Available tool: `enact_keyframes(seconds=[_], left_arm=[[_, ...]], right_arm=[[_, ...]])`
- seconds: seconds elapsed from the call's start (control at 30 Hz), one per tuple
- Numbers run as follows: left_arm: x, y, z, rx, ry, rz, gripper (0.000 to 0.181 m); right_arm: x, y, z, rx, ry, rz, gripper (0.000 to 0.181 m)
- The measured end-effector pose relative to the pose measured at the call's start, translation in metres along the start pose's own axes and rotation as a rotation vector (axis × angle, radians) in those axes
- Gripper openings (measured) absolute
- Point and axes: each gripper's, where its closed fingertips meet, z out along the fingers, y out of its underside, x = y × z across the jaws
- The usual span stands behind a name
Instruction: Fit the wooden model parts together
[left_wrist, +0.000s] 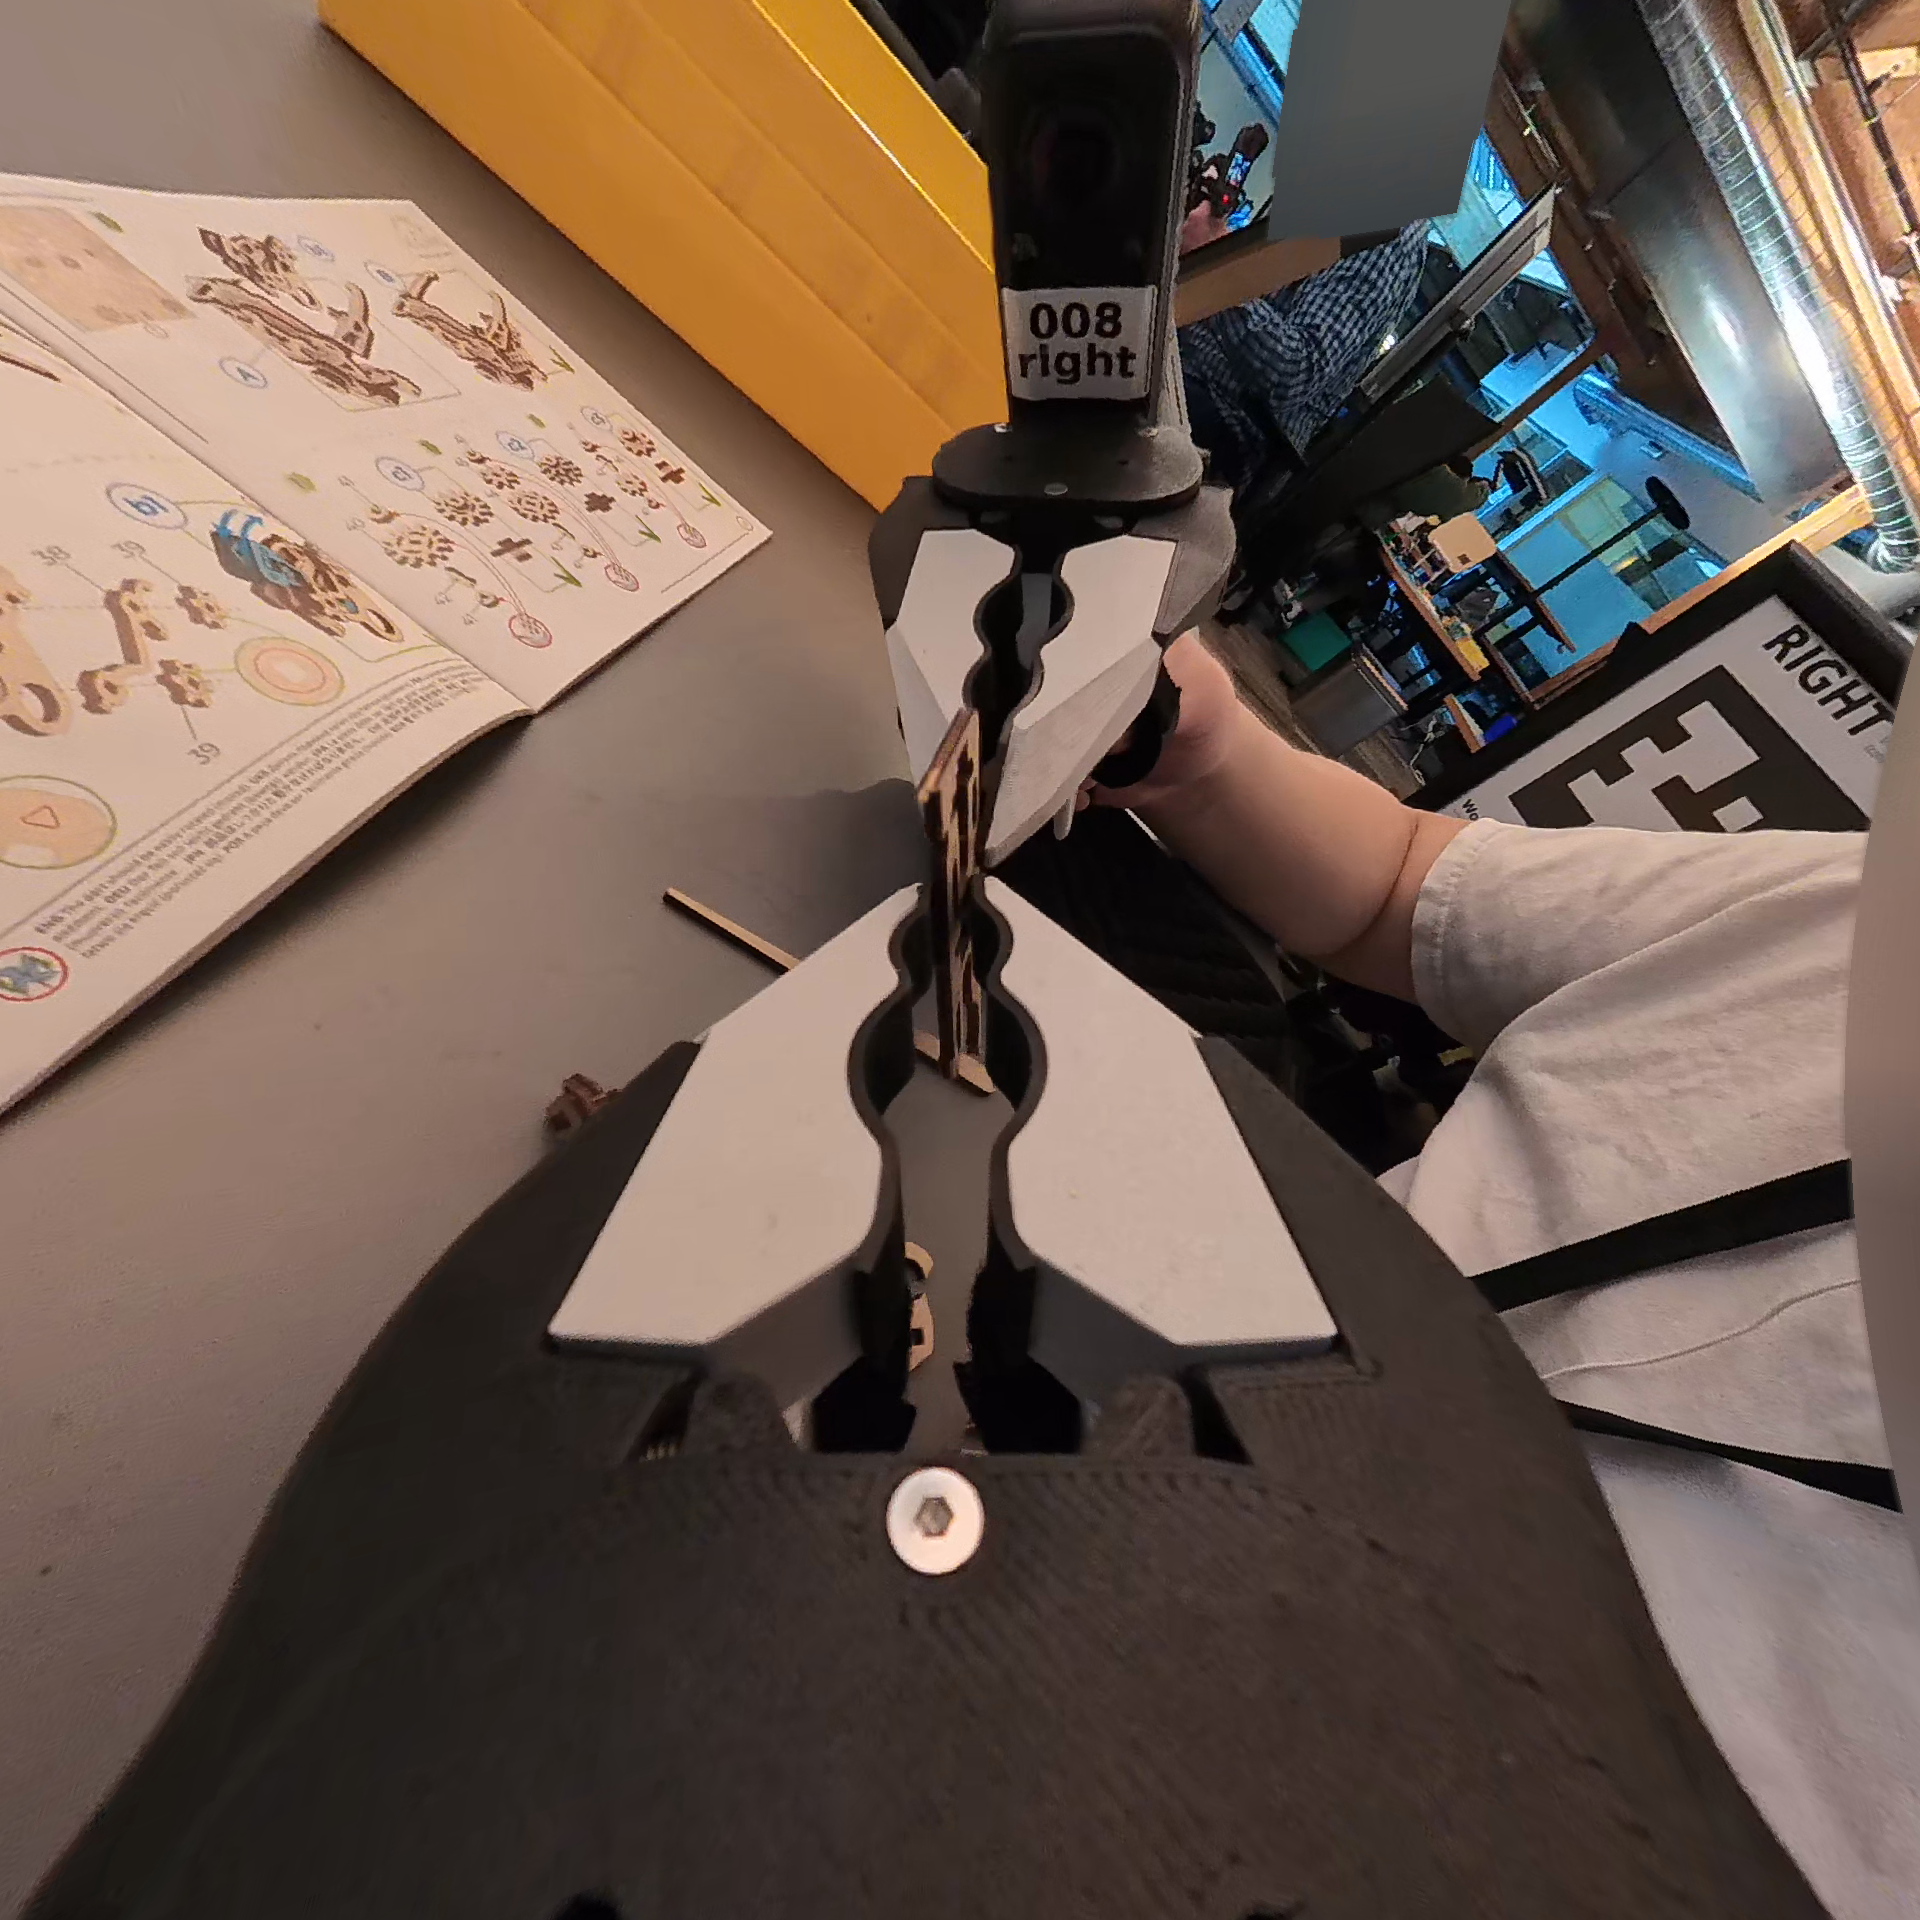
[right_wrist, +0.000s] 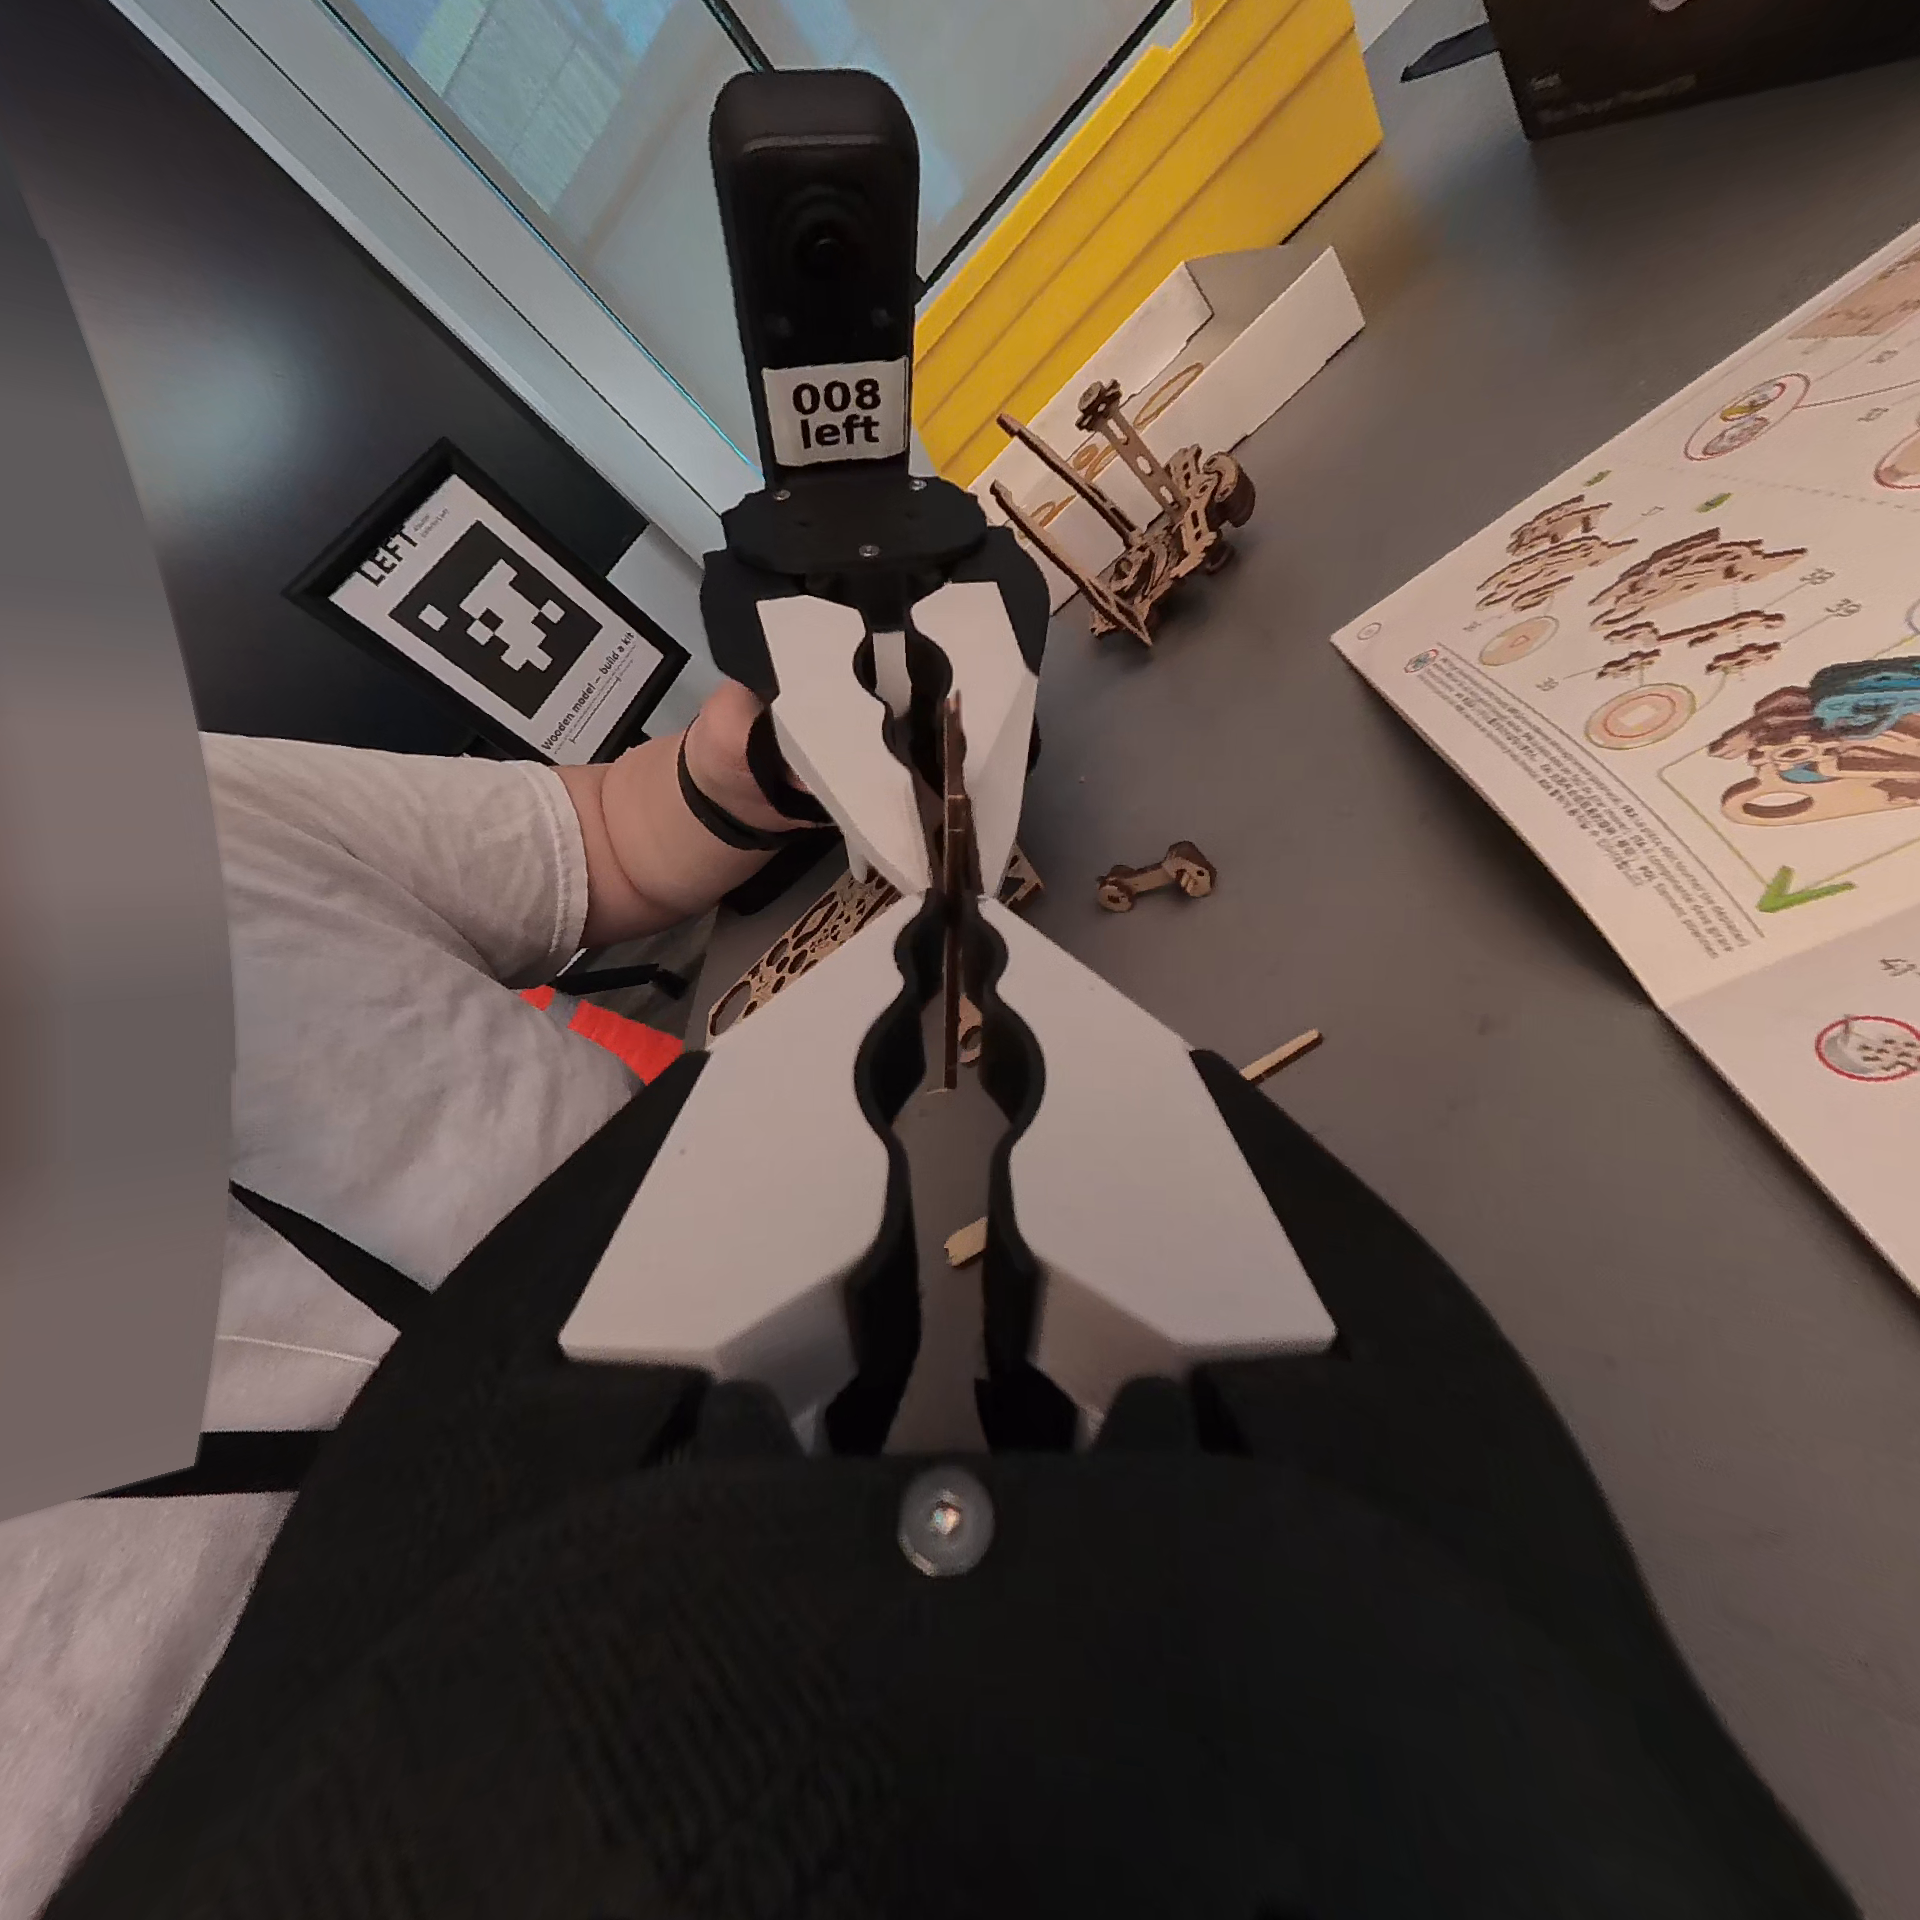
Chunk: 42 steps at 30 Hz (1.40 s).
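Observation:
My two grippers face each other tip to tip above the grey table (left_wrist: 312, 1247). My left gripper (left_wrist: 951, 894) is shut on a thin flat wooden part (left_wrist: 961, 997), seen edge-on between its white fingers. My right gripper (left_wrist: 961, 826) is shut on a second thin wooden part (left_wrist: 951, 779). The two parts meet and overlap between the fingertips. In the right wrist view, my right gripper (right_wrist: 951, 906) holds its part (right_wrist: 951, 1008), and the left gripper (right_wrist: 951, 881) holds the other part (right_wrist: 956, 769). How the parts join is hidden by the fingers.
An open instruction booklet (left_wrist: 312, 520) (right_wrist: 1662, 727) lies on the table. A yellow bin (right_wrist: 1143, 260), a white box (right_wrist: 1247, 301), a partly built wooden model (right_wrist: 1153, 520), a small wheeled piece (right_wrist: 1153, 878), a cut-out wooden sheet (right_wrist: 800, 956) and a loose stick (right_wrist: 1283, 1055) are near. Left and right tips are no more than a few centimetres apart. The loose stick (right_wrist: 1283, 1055) is about 7 centimetres from my left fingertips. Seen from the left wrist view (left_wrist: 693, 920) as well.

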Motion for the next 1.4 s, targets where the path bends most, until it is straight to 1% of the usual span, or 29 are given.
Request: enact_keyframes(seconds=[0.1, 0.47, 0.73, 1.13, 1.3, 1.37, 1.4], left_arm=[[0.003, 0.001, 0.0, -0.01, 0.019, -0.006, 0.0], [0.002, 0.003, 0.001, -0.025, 0.007, -0.007, 0.0], [0.004, 0.002, 0.0, -0.018, 0.033, -0.024, 0.0], [0.013, 0.001, 0.001, -0.01, 0.066, -0.003, 0.0], [0.012, 0.002, 0.001, -0.01, 0.07, -0.003, 0.0], [0.012, 0.002, 0.001, -0.012, 0.08, -0.013, 0.0], [0.013, 0.002, 0.001, -0.013, 0.084, -0.014, 0.0]], right_arm=[[0.0, 0.0, 0.0, -0.003, 0.004, -0.01, 0.0], [0.003, 0.002, 0.0, -0.011, 0.033, -0.013, 0.001], [-0.001, 0.001, 0.0, -0.002, 0.012, -0.024, 0.0], [-0.01, 0.001, -0.004, 0.006, 0.057, -0.119, 0.005], [-0.012, 0.002, -0.003, 0.0, 0.061, -0.139, 0.01], [-0.011, 0.002, -0.003, 0.003, 0.056, -0.124, 0.009], [-0.01, 0.002, -0.003, 0.005, 0.059, -0.117, 0.005]])
